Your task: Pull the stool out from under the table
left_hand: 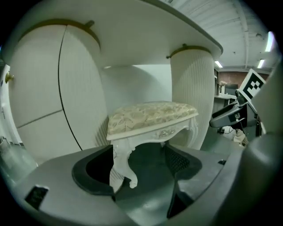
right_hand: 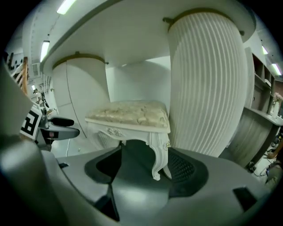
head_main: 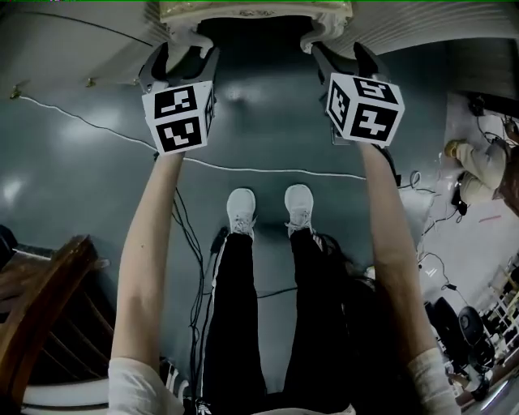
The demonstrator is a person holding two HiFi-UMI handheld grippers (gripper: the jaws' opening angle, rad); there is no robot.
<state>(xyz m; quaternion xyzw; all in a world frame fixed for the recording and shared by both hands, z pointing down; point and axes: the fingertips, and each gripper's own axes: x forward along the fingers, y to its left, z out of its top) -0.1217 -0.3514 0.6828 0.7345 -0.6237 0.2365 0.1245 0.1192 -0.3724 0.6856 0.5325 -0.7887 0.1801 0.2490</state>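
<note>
A white carved stool (head_main: 255, 10) with a patterned cream cushion (left_hand: 150, 114) stands under the white table (left_hand: 146, 39), between its fluted pedestals (right_hand: 203, 84). In the head view both arms reach forward to the stool's front. My left gripper (left_hand: 137, 170) is open, with the stool's front left leg (left_hand: 121, 165) between its jaws, close to the left one. My right gripper (right_hand: 146, 170) is open too, and the front right leg (right_hand: 159, 159) stands between its jaws, nearer the right one. In the head view the left gripper (head_main: 185, 61) and right gripper (head_main: 345, 58) sit at the stool's two front corners.
The person's white shoes (head_main: 242, 209) stand on the dark floor behind the grippers. A white cable (head_main: 268, 170) crosses the floor. A wooden piece of furniture (head_main: 40, 300) is at the lower left, and cables and clutter (head_main: 478, 162) lie at the right.
</note>
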